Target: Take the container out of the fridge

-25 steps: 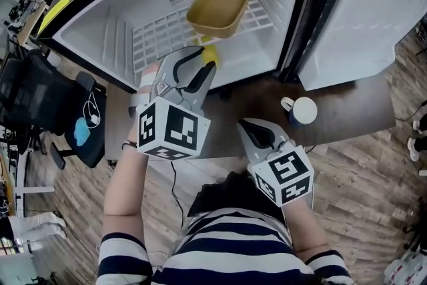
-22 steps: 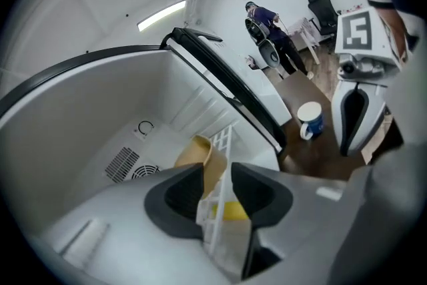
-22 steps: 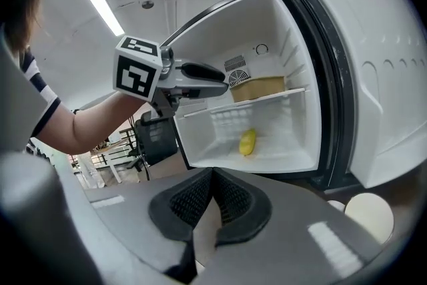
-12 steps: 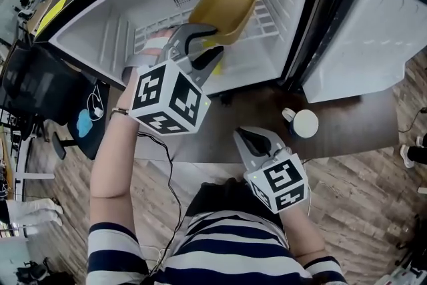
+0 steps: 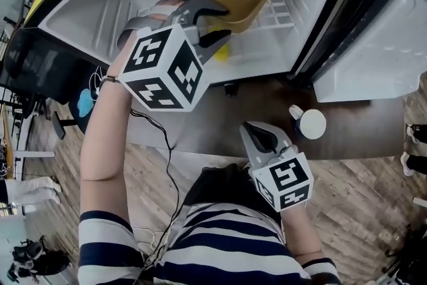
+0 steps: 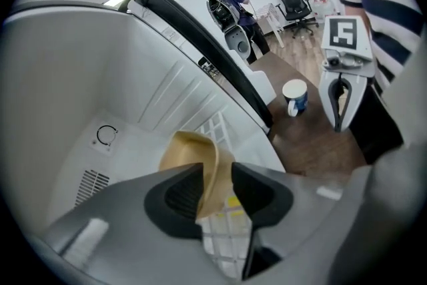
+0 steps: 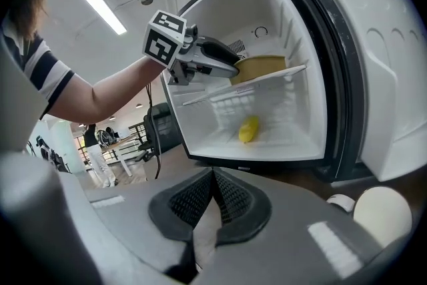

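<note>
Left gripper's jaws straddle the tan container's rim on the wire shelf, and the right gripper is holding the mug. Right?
No. The right gripper holds nothing: the right gripper view shows its jaws together and empty, and the head view shows the mug standing on the table. The left gripper does straddle the rim of the tan container on the wire shelf.

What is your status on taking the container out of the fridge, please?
Left gripper open, astride the container wall. Right gripper shut, empty, outside the fridge. Container on wire shelf; door open, path clear.
</note>
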`<state>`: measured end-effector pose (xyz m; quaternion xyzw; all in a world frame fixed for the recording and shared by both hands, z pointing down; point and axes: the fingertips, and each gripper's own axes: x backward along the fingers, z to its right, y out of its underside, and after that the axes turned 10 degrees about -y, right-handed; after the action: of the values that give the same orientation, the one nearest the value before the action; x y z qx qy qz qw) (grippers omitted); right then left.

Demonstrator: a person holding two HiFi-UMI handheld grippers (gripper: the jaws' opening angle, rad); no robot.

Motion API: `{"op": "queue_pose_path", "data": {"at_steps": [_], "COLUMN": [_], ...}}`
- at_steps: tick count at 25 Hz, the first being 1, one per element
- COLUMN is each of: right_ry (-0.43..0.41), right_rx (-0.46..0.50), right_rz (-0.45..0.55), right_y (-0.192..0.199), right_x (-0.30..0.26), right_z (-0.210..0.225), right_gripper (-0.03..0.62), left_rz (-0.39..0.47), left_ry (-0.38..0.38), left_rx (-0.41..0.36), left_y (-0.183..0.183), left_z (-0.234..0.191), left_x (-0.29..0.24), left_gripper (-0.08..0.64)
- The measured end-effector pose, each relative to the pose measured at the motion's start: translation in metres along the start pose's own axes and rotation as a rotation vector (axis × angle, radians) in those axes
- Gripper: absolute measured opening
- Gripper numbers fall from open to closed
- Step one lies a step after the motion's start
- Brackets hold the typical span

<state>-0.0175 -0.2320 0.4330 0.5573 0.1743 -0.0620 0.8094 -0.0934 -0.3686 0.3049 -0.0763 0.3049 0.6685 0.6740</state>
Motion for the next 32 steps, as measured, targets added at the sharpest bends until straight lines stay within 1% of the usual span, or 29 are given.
{"op": "queue_pose_path", "data": {"at_steps": [6, 11, 16, 20, 27, 32], "right_ry": [-0.033, -0.043, -0.047, -0.052, -0.04, -0.025], "right_rx": [-0.022, -0.035, -0.057, -0.065, -0.068, -0.061], "right_rz": [-0.004, -0.001, 0.0, -0.001, 0.001, 0.001], "right_y": [0.007, 0.008, 0.01, 0.011, 0.01, 0.011], "right_x": [-0.009, -0.014, -0.019, -0.021, -0.019, -0.015], "right_z": [0.003, 0.005, 0.01, 0.014, 0.014, 0.014], "right_gripper": [-0.003, -0.003, -0.003, -0.003, -0.003, -0.003], "left_rz": [-0.011, 0.009, 0.012, 0.013, 0.013, 0.018], "left_ry": [0.013, 0.014, 0.048, 0.076, 0.103, 0.104], "left_rx": [-0.02, -0.03, -0.055, -0.058, -0.071, -0.061], "left_y": [0.007, 0.008, 0.007, 0.007, 0.007, 0.006], "left_z": [0.003, -0.001, 0.0, 0.001, 0.006, 0.01], "left_x": [-0.007, -0.012, -0.014, -0.015, -0.008, -0.002], "left_gripper": [0.0, 0.0, 0.0, 0.0, 0.0, 0.0]}}
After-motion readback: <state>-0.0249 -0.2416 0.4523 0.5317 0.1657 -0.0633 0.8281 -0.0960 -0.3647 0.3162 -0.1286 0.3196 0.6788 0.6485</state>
